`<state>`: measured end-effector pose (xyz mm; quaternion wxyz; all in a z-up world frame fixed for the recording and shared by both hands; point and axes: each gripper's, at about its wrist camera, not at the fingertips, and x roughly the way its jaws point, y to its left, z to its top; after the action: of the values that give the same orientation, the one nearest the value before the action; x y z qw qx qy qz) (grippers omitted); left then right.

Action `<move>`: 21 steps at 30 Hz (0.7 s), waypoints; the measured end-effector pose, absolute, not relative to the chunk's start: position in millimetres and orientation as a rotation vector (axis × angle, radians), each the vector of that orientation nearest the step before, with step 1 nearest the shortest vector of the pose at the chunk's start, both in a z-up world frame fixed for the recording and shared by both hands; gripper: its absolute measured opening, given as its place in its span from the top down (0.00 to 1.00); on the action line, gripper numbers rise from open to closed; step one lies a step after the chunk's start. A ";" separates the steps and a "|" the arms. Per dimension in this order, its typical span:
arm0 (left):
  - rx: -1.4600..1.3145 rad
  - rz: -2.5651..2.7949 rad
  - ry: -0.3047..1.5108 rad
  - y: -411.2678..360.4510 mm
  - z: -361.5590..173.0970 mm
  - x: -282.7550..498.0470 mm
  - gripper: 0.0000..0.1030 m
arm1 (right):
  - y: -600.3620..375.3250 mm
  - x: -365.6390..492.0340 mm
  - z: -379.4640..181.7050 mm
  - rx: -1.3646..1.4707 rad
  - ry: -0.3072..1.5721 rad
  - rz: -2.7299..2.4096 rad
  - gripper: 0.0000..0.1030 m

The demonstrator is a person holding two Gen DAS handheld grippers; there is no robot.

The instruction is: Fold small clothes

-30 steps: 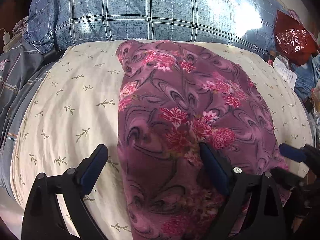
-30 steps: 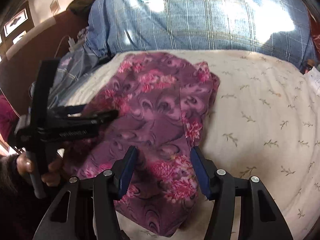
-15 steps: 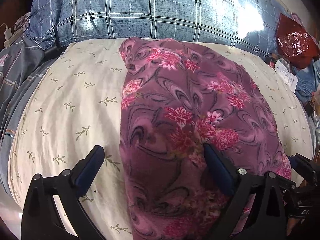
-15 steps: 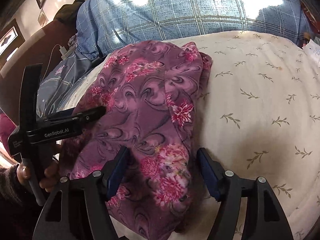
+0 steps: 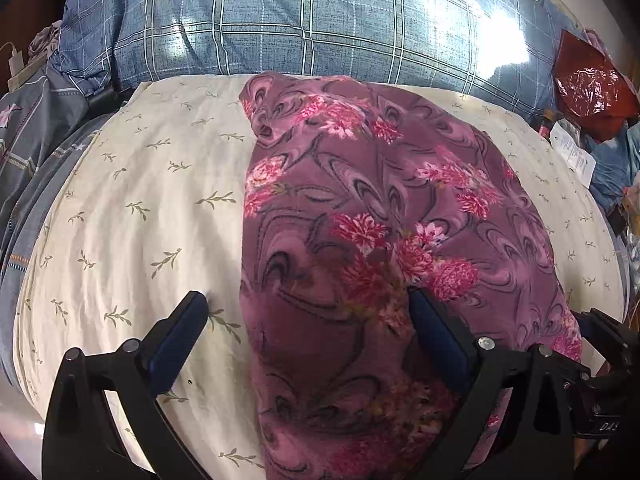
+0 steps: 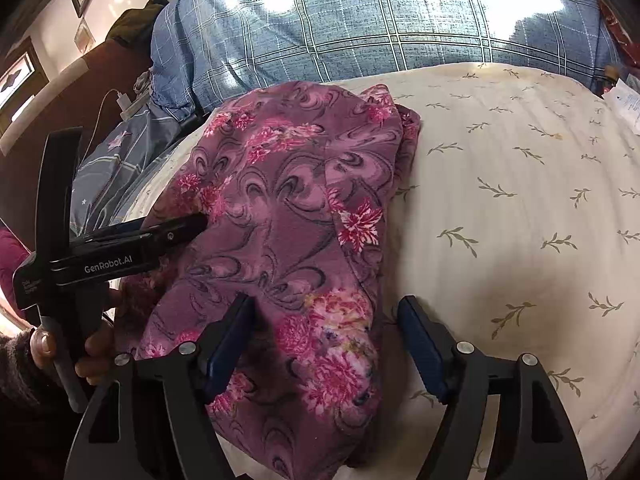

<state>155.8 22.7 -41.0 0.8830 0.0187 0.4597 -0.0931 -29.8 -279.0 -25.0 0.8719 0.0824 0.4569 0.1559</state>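
**A:** Where's the garment sitting relative to my jaws?

**B:** The purple fleece garment with pink flowers [image 5: 360, 216] lies on the cream leaf-print bedsheet [image 5: 132, 208], its long axis running straight away from you toward the blue plaid pillow [image 5: 304, 20]. Your left gripper [image 5: 308, 324] straddles the near left edge: one finger over bare sheet, the other over cloth.

**A:** I read its jaws as spread wide, nothing pinched. And my right gripper [image 6: 324, 328]?

**B:** Also spread, holding nothing. It straddles the near right edge, where a folded-over flap shows; its left finger is over fleece, its right finger over the sheet just beside the hem.

**A:** So both tools are at the near end, one per corner. Neither is nearer, I'd say.

**B:** Agreed. I judge the coming fold runs along that long axis, near end carried to the far end by the pillow. I can't tell whether either finger already touches the cloth.
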 end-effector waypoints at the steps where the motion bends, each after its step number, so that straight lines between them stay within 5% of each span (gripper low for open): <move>1: 0.038 -0.193 0.960 22.8 -40.7 155.9 0.01 | -278.9 -29.7 -24.8 0.172 0.957 0.324 0.28; 11: -0.153 -0.218 0.983 86.4 7.4 173.2 0.02 | -310.7 -13.2 4.2 0.284 0.930 0.282 0.27; 21: -0.343 -0.277 1.238 91.9 -39.5 182.8 0.03 | -295.3 21.5 -4.0 0.347 0.968 0.326 0.26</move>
<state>182.8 91.9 -39.5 0.7920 -0.1593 0.5752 -0.1286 21.5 -295.3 -4.0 0.8579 0.1654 0.4611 0.1550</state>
